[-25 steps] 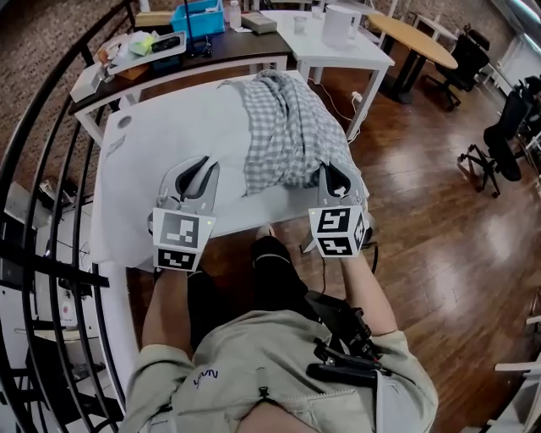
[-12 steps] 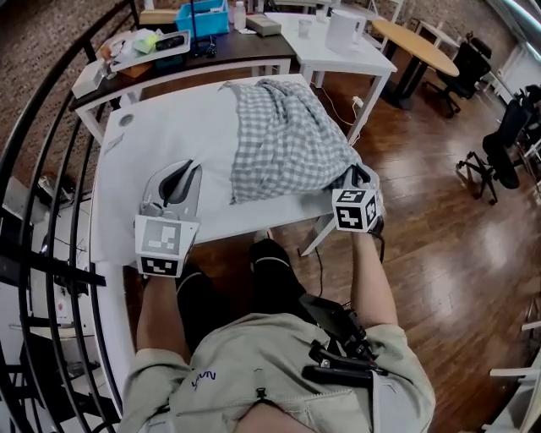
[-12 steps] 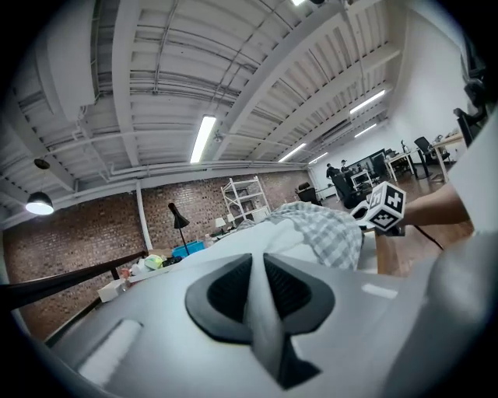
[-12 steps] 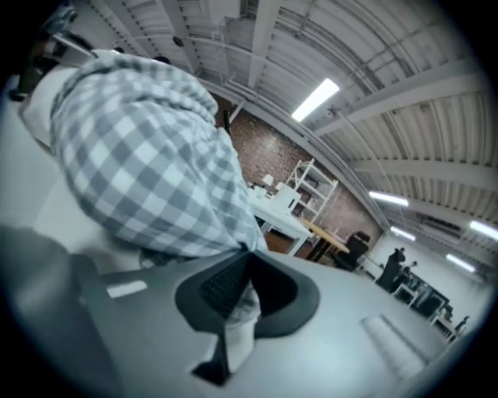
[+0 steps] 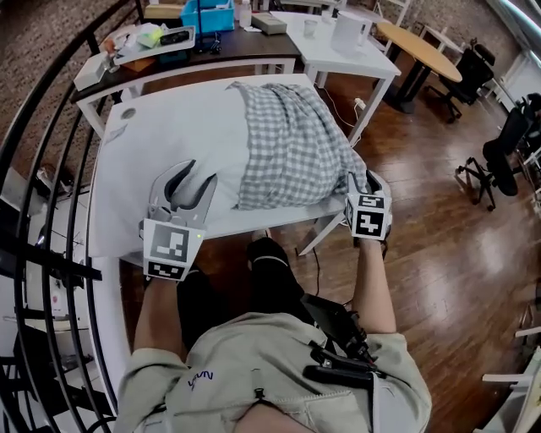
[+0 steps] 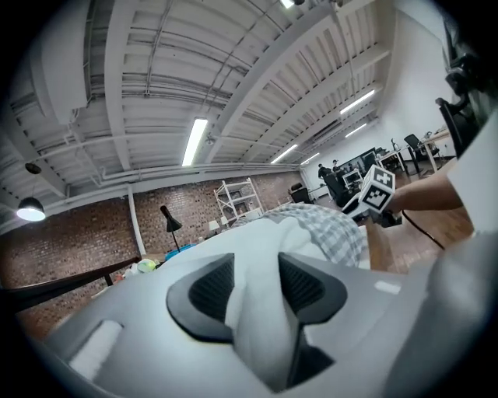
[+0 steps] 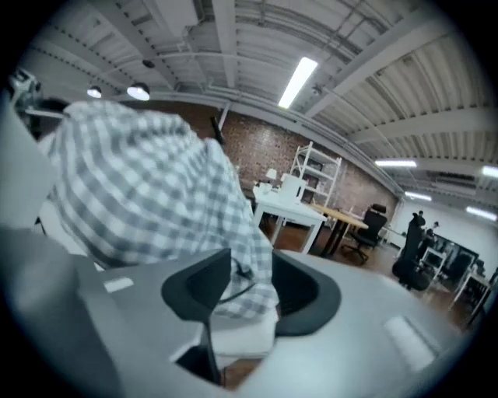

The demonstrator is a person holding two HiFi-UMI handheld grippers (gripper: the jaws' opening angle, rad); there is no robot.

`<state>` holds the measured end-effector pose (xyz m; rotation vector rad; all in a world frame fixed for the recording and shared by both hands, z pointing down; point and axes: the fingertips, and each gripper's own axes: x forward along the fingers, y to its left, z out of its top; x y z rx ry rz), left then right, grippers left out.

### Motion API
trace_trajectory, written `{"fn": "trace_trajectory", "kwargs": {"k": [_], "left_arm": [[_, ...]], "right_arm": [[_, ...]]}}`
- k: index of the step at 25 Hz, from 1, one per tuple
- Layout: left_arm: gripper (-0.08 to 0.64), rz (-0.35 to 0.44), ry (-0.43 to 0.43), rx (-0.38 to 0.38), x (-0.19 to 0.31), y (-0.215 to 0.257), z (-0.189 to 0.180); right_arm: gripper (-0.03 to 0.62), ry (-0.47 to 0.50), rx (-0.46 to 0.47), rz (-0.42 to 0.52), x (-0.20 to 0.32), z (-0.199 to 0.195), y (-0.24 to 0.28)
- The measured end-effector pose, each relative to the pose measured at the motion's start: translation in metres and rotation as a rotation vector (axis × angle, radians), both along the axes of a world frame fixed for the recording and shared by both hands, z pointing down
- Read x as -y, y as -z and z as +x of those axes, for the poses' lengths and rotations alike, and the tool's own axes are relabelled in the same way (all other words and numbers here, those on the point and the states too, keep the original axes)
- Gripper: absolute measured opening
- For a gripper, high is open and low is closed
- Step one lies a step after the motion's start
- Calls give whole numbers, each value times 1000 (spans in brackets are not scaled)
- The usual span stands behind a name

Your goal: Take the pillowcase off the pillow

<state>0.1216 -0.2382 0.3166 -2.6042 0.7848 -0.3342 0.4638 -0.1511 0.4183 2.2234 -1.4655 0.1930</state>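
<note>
A grey-and-white checked pillowcase covers the right part of a white pillow lying on a white table. My left gripper sits at the pillow's near left part. Its jaws have just been opening and stand apart, with white pillow fabric loose between them. My right gripper is at the near right corner. Its jaws have also just been opening, and the pillowcase's hem with a bit of white pillow lies between them, unpressed.
A dark desk with a blue bin stands behind the table, and a white table and a round wooden table stand further back. Office chairs are on the wooden floor at right. A black railing runs along the left.
The right gripper moved right and down to the near right corner, and the bunched pillowcase spread out. Both grippers' jaws have come apart.
</note>
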Motion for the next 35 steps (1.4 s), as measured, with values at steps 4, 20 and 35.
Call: {"fn": "trace_trajectory", "kwargs": {"k": [4,20,35], "left_arm": [[227,55,-85,24,-32,12,17],[43,20,-27,7,-13,7,7],[38,-73,-48,8,-10,-15,6]], "right_arm": [[172,172,42,257,-30,-73,77],[11,312,-194,165,2,-176,57],[6,102,-155,-51,24,-63,-22]]}}
